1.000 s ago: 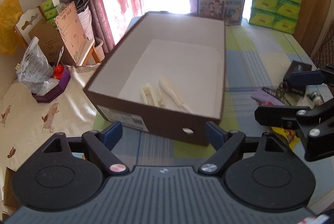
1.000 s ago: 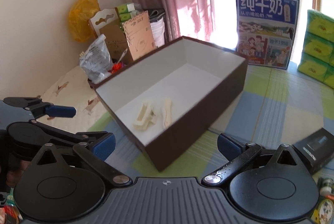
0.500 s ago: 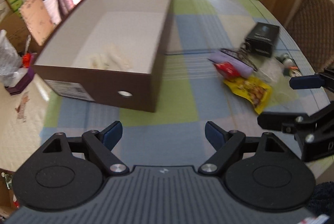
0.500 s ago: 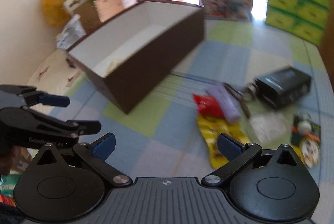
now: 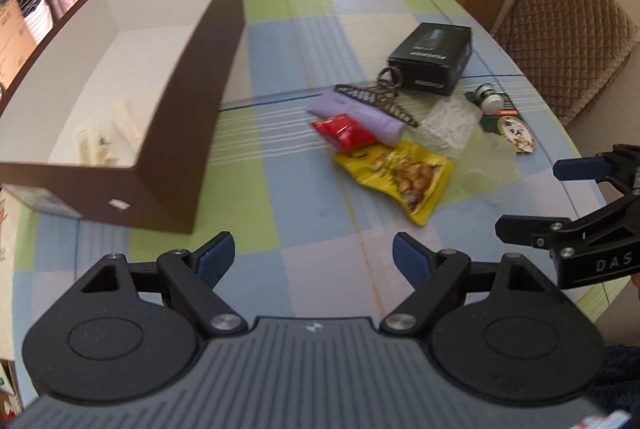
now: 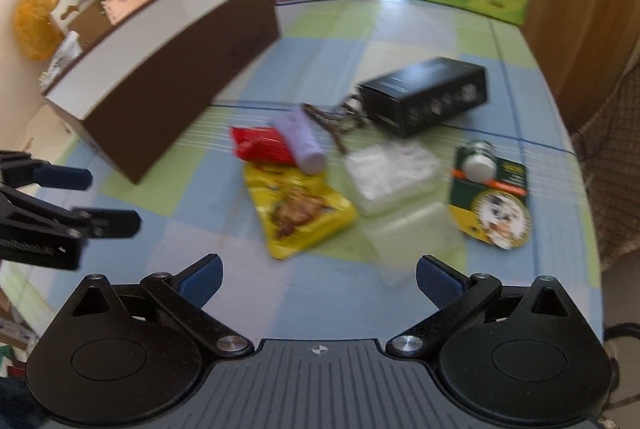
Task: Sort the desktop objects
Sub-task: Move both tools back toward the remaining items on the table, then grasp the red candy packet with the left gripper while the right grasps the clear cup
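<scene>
With both the left gripper (image 5: 313, 253) and right gripper (image 6: 318, 277) spread empty above the clutter, we judge a pick comes next: closing on the yellow snack packet (image 6: 298, 211) lying beside the brown box (image 5: 120, 101).

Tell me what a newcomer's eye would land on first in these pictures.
The big open brown cardboard box with a white inside fills the left of the checked tablecloth. Right of it lies a loose heap: a bright yellow snack pouch nearest, a red packet and a lilac tube touching above it, and a black rectangular carton behind. Both grippers, left and right, hang open and empty.
</scene>
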A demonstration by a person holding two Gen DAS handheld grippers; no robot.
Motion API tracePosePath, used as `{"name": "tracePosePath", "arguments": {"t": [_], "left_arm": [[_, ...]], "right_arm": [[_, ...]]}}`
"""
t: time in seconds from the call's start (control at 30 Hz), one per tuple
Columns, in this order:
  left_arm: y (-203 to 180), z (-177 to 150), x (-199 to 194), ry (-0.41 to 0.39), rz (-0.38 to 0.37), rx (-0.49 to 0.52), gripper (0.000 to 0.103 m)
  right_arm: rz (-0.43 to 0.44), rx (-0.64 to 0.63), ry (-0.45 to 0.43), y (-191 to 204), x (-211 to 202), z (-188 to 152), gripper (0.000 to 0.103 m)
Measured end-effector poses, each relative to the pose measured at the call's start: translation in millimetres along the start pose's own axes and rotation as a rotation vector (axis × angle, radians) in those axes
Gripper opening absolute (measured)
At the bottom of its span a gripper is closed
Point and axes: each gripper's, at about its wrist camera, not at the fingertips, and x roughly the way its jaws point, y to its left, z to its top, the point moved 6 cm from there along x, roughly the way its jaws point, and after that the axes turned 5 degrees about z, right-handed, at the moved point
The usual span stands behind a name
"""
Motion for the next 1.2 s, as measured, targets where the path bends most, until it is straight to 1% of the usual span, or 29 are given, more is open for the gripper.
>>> {"name": "tracePosePath", "arguments": {"t": [0.1, 0.23, 0.3, 0.37, 0.5, 0.6, 0.73, 0.93, 0.97, 1.0, 1.13, 1.2], "left_arm": [[-9.9, 7.1, 5.7, -0.014, -0.012, 0.009, 0.083], [-20.8, 16.4, 15.6, -0.022, -0.023, 0.013, 0.083], [-24.9, 19.6, 21.7, -0.021, -0.024, 0.017, 0.083], [-27.6, 22.3, 27.7, -0.015, -0.028, 0.016, 0.083], [-33.3, 25.8, 40.5, 0.008, -0.047, 0.025, 0.083], [-36.8, 27.9, 48.3, 0.013, -0.046, 0.048, 0.083], [-38.3, 31.9, 57.2, 0.018, -0.043, 0.062, 0.083], [-36.6, 40.8, 70.0, 0.022, -0.036, 0.093, 0.083], [-36.2, 42.8, 71.6, 0.022, -0.036, 0.101, 0.083], [-35.9, 45.1, 73.7, 0.021, -0.034, 0.11, 0.083], [-35.9, 55.8, 81.5, 0.008, -0.022, 0.162, 0.082], [-36.0, 62.5, 86.0, 0.0, -0.021, 0.19, 0.08]], "right_arm": [[-0.021, -0.007, -0.01, -16.0, 2.2, -2.8, 0.101], [-0.04, -0.052, -0.04, -34.1, 8.8, -2.4, 0.1], [-0.042, -0.076, -0.041, -42.0, 13.9, -2.1, 0.097], [-0.021, -0.101, -0.048, -48.0, 18.5, -1.1, 0.095], [0.019, -0.166, -0.029, -55.4, 30.0, 1.9, 0.089], [0.039, -0.212, -0.013, -61.1, 38.5, 4.9, 0.085], [0.058, -0.247, 0.016, -68.0, 50.7, 9.6, 0.084], [0.089, -0.261, 0.059, -72.5, 67.8, 7.3, 0.082], [0.091, -0.262, 0.062, -72.9, 69.5, 6.4, 0.074], [0.089, -0.26, 0.065, -73.6, 70.4, 5.5, 0.071], [0.084, -0.221, 0.059, -76.5, 69.2, 4.3, 0.07], [0.077, -0.191, 0.051, -79.4, 67.0, 5.1, 0.07]]}}
